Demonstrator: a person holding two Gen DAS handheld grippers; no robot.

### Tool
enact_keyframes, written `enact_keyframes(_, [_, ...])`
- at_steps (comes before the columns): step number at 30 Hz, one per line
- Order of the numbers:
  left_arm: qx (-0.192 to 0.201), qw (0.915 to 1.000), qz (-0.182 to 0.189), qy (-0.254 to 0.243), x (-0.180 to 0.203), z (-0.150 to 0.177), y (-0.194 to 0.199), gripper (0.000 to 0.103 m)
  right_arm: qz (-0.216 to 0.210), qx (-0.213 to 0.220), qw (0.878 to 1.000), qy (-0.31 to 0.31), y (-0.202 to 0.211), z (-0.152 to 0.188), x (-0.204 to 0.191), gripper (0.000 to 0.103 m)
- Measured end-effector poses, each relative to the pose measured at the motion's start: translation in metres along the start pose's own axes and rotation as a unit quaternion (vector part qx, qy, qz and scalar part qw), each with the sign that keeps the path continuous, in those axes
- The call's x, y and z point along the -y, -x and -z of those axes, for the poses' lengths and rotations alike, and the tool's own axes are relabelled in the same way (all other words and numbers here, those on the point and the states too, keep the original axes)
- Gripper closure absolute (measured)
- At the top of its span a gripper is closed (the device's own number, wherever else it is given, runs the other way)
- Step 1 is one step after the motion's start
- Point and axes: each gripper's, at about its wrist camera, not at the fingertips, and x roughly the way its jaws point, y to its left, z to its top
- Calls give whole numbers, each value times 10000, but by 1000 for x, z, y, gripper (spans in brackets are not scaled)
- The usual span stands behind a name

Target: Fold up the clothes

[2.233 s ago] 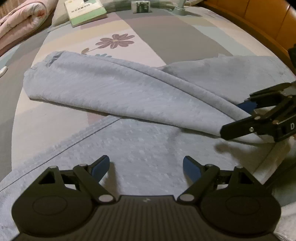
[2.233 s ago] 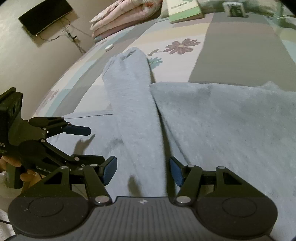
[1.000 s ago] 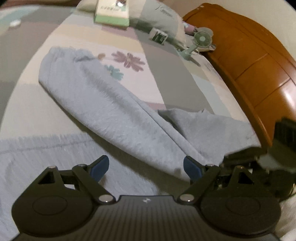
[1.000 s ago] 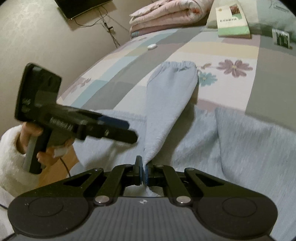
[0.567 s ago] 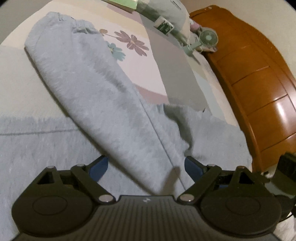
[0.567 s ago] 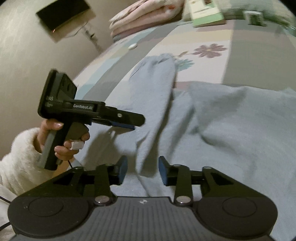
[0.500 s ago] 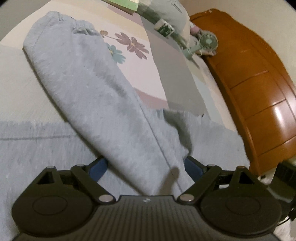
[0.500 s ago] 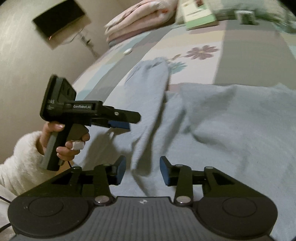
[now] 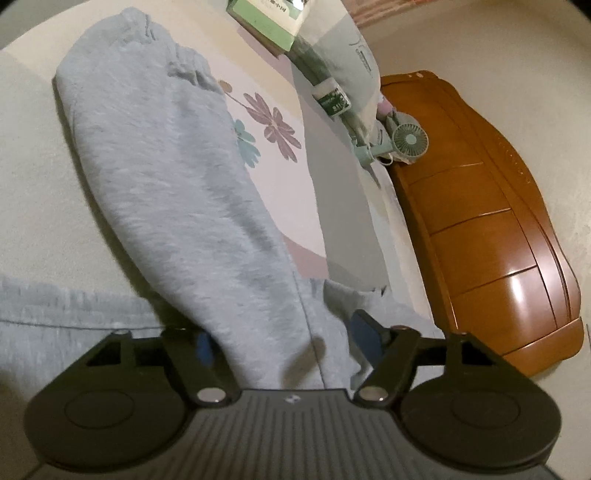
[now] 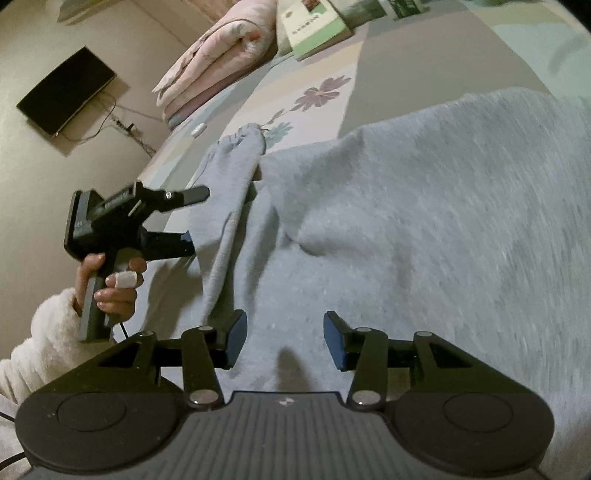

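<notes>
A light grey sweatshirt point(image 10: 424, 221) lies spread on the bed. Its long sleeve point(image 9: 166, 166) is folded across the body, with the cuff far away at the top left in the left wrist view. My left gripper point(image 9: 284, 345) straddles the near end of that sleeve; its jaws are closing with the cloth between them, and the pads do not visibly pinch it. In the right wrist view the left gripper point(image 10: 184, 221) brackets the sleeve point(image 10: 229, 173) from the side. My right gripper point(image 10: 284, 343) hovers over the sweatshirt's body, jaws opening, with nothing between them.
A person's hand point(image 10: 114, 284) in a white fluffy sleeve holds the left gripper. A green book point(image 9: 273, 18), a small box point(image 9: 332, 99) and a small fan point(image 9: 408, 142) lie near the wooden headboard point(image 9: 498, 240). A folded pink quilt point(image 10: 218, 62) sits at the bed's far side.
My right gripper let go of the sleeve it was pinching and opened, shifting over the sweatshirt's body. My left gripper came down onto the sleeve and its jaws narrowed around it.
</notes>
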Motion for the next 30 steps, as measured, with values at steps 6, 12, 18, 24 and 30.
enact_keyframes(6, [-6,9965,-834,-82,12,-4,-1,89,16,134,9998,-125,7,4,2,51])
enact_keyframes(12, [295,9923,-902,-801,53,4,29,100,133,360,9992,-100,23,6,0,47])
enact_keyframes(18, [447,9836,-1053,-1397,88,15,64,101,196,595,9980,-87,44,10,-3,45])
enact_keyframes(24, [406,9739,-1418,-1722,96,33,81,101,263,731,9969,-78,56,15,-7,45])
enact_keyframes(30, [271,9699,-1603,-1812,87,49,84,101,383,823,9959,-56,64,18,-9,44])
